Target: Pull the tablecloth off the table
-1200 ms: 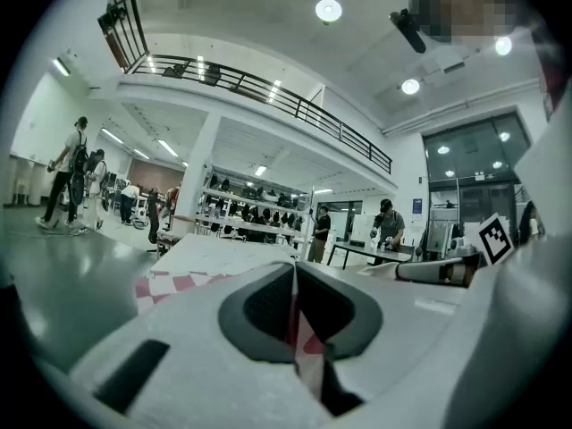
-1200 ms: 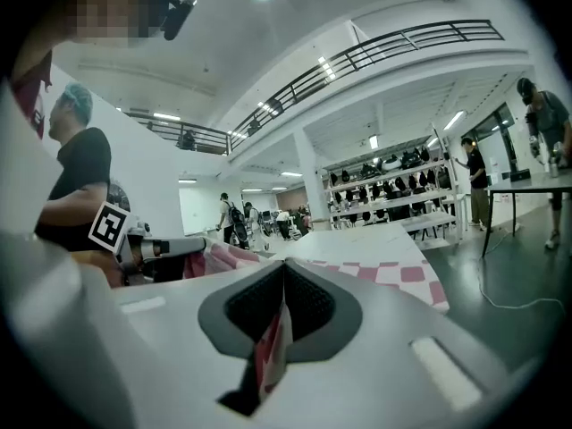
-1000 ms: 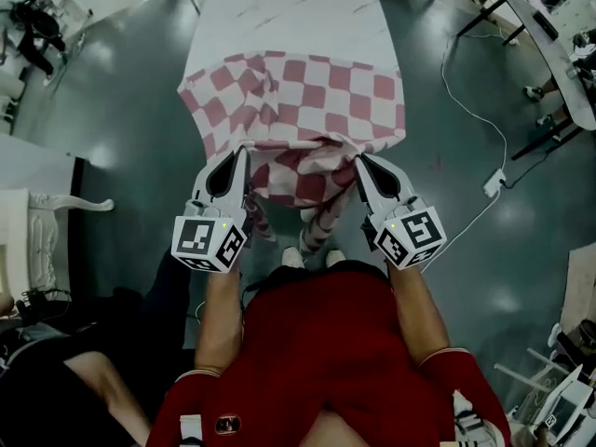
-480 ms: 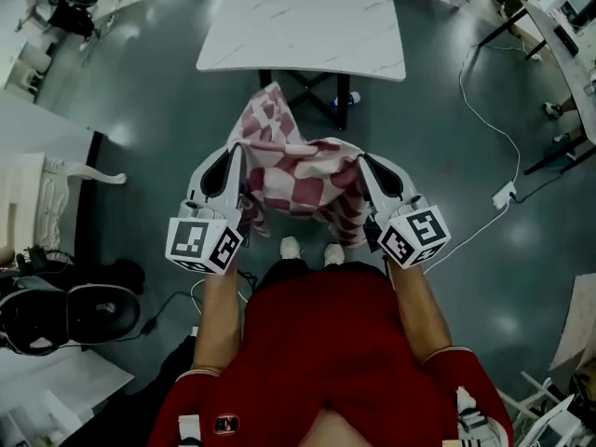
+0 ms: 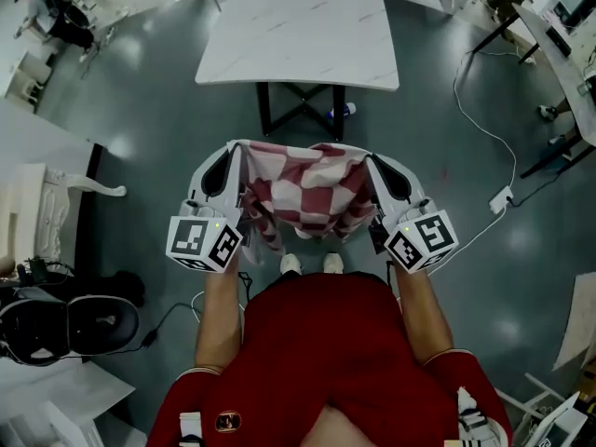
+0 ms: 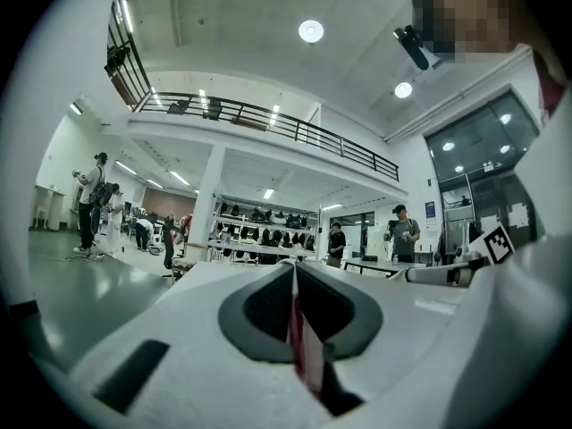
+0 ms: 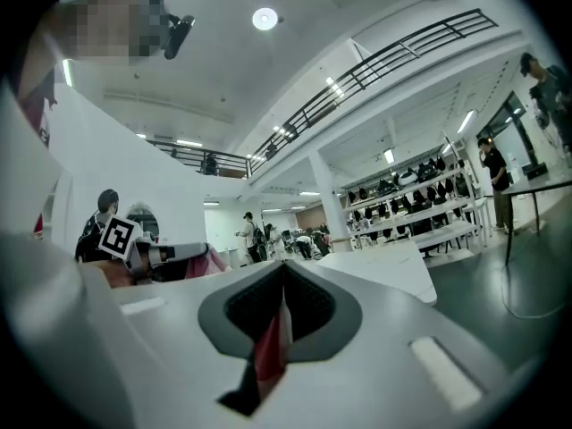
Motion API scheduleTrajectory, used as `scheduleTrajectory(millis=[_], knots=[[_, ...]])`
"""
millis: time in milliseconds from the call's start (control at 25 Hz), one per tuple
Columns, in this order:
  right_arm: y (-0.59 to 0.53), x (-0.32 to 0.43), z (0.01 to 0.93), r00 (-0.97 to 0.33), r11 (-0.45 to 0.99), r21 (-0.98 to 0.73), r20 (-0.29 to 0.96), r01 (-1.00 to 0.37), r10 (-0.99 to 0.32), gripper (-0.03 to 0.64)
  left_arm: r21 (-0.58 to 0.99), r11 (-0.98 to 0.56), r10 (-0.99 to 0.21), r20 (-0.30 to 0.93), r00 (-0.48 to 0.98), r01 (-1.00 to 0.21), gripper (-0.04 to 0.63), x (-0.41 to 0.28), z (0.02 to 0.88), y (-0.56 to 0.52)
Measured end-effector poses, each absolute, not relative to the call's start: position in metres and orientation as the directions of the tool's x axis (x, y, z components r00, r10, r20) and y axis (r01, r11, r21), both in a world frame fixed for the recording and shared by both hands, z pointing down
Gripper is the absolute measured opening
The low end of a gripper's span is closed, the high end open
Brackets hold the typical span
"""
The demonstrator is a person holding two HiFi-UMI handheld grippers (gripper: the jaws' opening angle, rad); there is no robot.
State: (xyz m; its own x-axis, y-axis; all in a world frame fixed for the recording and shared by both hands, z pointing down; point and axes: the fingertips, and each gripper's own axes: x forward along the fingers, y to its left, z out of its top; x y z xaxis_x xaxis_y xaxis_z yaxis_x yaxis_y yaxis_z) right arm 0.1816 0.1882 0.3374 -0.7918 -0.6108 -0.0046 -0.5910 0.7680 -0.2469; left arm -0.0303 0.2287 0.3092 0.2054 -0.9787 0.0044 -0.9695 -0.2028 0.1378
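The red and white checked tablecloth hangs in the air between my two grippers, clear of the white marble table, whose top is bare. My left gripper is shut on the cloth's left corner, and a strip of cloth shows pinched between its jaws. My right gripper is shut on the right corner, with red cloth squeezed between its jaws. The cloth sags in folds above the person's white shoes.
The table's black legs and a bottle stand beneath it. A white cable runs to a power strip at the right. A white chair and bags sit at the left. Other tables line the right edge.
The cloth slid off the table's near edge and now hangs free between the grippers. The person stepped back, so the bare table lies farther away.
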Motion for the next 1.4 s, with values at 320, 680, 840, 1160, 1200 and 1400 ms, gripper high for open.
scheduleTrajectory(millis=[320,680,840,1160,1200,1400], knots=[[0.178,0.183,0.332,-0.759,0.74,-0.227,0.0,-0.634,-0.651,0.012,0.177,-0.243,-0.969,0.001,0.247,-0.954,0.008,-0.037,0.317,0.212],[0.169,0.186,0.328,-0.74,0.723,-0.218,-0.008,-0.655,-0.673,0.012,0.163,-0.27,-0.962,-0.011,0.272,-0.949,0.008,-0.033,0.311,0.201],[0.168,0.187,0.329,-0.737,0.723,-0.204,-0.012,-0.66,-0.676,0.012,0.15,-0.271,-0.962,-0.012,0.273,-0.951,0.008,-0.033,0.31,0.2],[0.171,0.185,0.337,-0.741,0.725,-0.196,0.007,-0.66,-0.672,0.012,0.148,-0.273,-0.961,-0.003,0.276,-0.951,0.008,-0.034,0.313,0.199],[0.173,0.184,0.337,-0.74,0.724,-0.196,0.007,-0.661,-0.673,0.012,0.148,-0.276,-0.961,-0.003,0.278,-0.95,0.008,-0.034,0.313,0.2],[0.176,0.181,0.34,-0.735,0.718,-0.198,0.015,-0.667,-0.678,0.012,0.149,-0.285,-0.958,-0.001,0.288,-0.947,0.008,-0.037,0.315,0.203]])
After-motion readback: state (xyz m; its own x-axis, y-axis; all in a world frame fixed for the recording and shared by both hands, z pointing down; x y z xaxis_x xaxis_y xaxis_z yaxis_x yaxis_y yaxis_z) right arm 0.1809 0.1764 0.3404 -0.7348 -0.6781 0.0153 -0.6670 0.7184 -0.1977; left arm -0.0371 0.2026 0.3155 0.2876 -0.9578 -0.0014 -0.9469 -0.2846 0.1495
